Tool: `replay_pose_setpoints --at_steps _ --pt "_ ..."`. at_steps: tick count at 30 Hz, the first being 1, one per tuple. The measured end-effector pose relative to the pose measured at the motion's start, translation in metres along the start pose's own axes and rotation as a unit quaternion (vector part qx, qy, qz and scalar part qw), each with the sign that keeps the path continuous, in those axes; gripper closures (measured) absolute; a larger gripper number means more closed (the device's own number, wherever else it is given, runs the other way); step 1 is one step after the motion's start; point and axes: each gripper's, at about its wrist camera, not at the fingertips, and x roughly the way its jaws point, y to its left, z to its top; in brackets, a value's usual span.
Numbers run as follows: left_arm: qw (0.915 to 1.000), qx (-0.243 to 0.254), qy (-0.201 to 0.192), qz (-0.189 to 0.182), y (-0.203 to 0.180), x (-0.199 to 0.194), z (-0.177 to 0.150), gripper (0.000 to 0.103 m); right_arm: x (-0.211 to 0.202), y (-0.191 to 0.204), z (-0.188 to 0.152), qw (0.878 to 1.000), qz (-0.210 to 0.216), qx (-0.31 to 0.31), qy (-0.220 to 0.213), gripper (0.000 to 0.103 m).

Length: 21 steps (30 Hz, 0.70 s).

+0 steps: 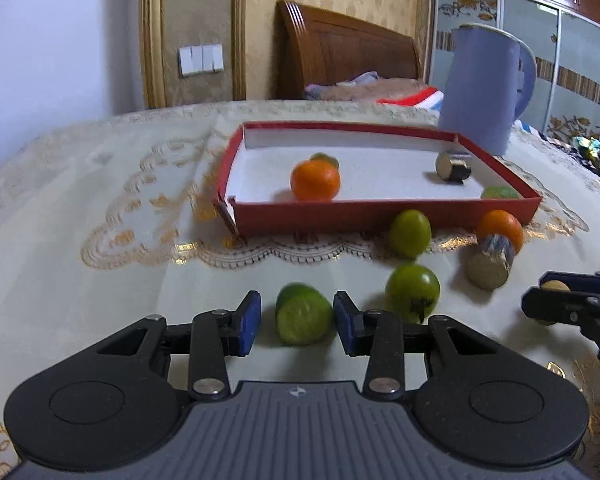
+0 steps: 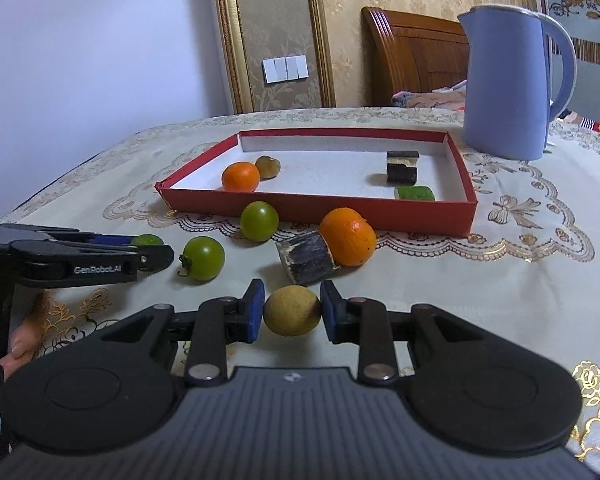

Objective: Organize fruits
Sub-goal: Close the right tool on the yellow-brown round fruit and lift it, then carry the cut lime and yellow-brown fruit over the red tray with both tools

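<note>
Left wrist view gave you the left gripper [image 1: 296, 322] with its blue pads either side of a cut cucumber piece [image 1: 303, 314] lying on the embroidered tablecloth [image 1: 100, 184]; a narrow gap showed at each pad, so the jaws stood part open around it and gripped nothing. Motion blur softened that piece's outline. Just beyond sat a green tomato [image 1: 413, 293], and a second green fruit [image 1: 411, 233] lay against the front wall of the red tray [image 1: 380, 216]. From there the tray wall cut off all but the top of a green piece [image 1: 499, 193] in the near right corner, and an orange [image 1: 315, 180] hid most of a small brownish fruit [image 1: 325, 159] behind it. Your right gripper [image 1: 556, 300] was clipped by the frame's right edge, with only a sliver of something pale showing between its fingers.

Right wrist view settled that: the right gripper [image 2: 292, 310] was clamped on a round yellow-brown fruit [image 2: 292, 310], both pads pressing its sides, just above the cloth. It also showed the brownish fruit [image 2: 268, 167] clear beside the orange [image 2: 241, 176], and a dark cut piece [image 2: 402, 166] standing inside the tray. Outside, a second orange [image 2: 348, 236] touched a dark-skinned cut chunk [image 2: 306, 258]. A blue kettle [image 2: 508, 84] stood behind the tray.
</note>
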Motion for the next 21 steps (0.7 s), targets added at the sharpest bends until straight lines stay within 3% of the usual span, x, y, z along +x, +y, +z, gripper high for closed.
replay_pose_setpoints --at_steps 7,12,21 --pt "0.9999 0.007 0.004 0.012 -0.002 0.001 -0.002 0.064 0.001 -0.001 -0.001 1.0 0.002 0.005 0.001 0.075" --pt "0.9996 0.011 0.004 0.025 -0.004 0.0 -0.001 0.074 -0.003 -0.001 0.002 1.0 0.001 0.001 -0.007 0.075" --pt "0.999 0.02 -0.007 0.04 -0.006 -0.006 0.006 0.074 -0.013 -0.006 0.016 0.999 -0.015 -0.01 -0.04 0.075"
